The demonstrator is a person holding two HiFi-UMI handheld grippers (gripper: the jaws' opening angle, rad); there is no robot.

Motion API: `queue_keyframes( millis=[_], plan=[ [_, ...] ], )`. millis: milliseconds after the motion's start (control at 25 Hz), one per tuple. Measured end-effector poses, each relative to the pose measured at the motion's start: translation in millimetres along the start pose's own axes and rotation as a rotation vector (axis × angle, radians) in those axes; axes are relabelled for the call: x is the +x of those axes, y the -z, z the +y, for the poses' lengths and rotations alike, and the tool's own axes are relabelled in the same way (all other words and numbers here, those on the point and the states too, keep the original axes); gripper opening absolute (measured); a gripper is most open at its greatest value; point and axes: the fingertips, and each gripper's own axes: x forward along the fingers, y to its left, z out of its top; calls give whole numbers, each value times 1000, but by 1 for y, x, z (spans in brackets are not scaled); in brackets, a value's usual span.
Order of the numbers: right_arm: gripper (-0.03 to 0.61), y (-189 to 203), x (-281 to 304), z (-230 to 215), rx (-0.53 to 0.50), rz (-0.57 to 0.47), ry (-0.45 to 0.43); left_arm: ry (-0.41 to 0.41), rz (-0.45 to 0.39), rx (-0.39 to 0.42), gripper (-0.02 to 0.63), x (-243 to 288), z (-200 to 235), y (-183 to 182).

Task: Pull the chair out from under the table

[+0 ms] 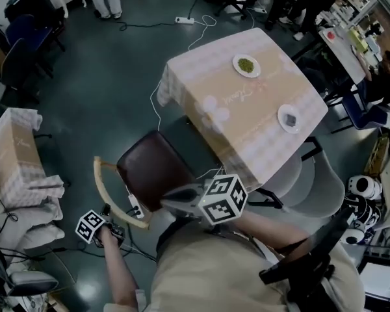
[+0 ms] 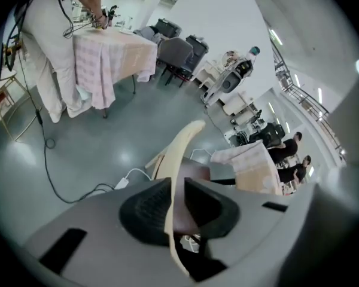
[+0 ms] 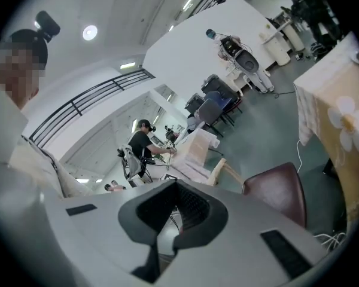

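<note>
A chair with a dark brown seat and a curved pale wood backrest stands at the near-left corner of the table, which wears a beige checked cloth. Its seat is mostly out from under the cloth. My left gripper is shut on the lower end of the backrest; in the left gripper view the pale strip runs between the pads of that gripper. My right gripper hovers above the seat's near edge, jaws together and holding nothing. The right gripper view shows its jaws, the seat and the table's corner.
A plate of green food and a second small plate sit on the table. Grey chairs stand at its right side. A white power strip and cables lie on the floor under the chair. Another clothed table is at left.
</note>
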Motion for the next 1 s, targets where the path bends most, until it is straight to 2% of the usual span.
queue_keyframes(
  millis=[240,480,600,680,880,920,1000],
  plan=[
    [8,-10,-6,8,57,-63,-33,19,-86,125,10,-16,-26,-28],
    [8,-18,-36,6,91,-105,-99,-15,-114,177,8,-34,-51,-15],
    [8,-14,-54,0,112,-115,-121,0,-133,228,8,-42,-74,-3],
    [8,-13,-66,-3,109,-119,-131,30,-151,292,8,-49,-97,6],
    [8,-6,-96,-2,100,-115,-168,102,-184,519,8,-65,-166,36],
    [8,-3,-101,-1,97,-112,-176,104,-197,544,8,-69,-176,42],
    [8,0,-114,0,91,-114,-185,122,-231,542,8,-80,-194,50]
  ],
)
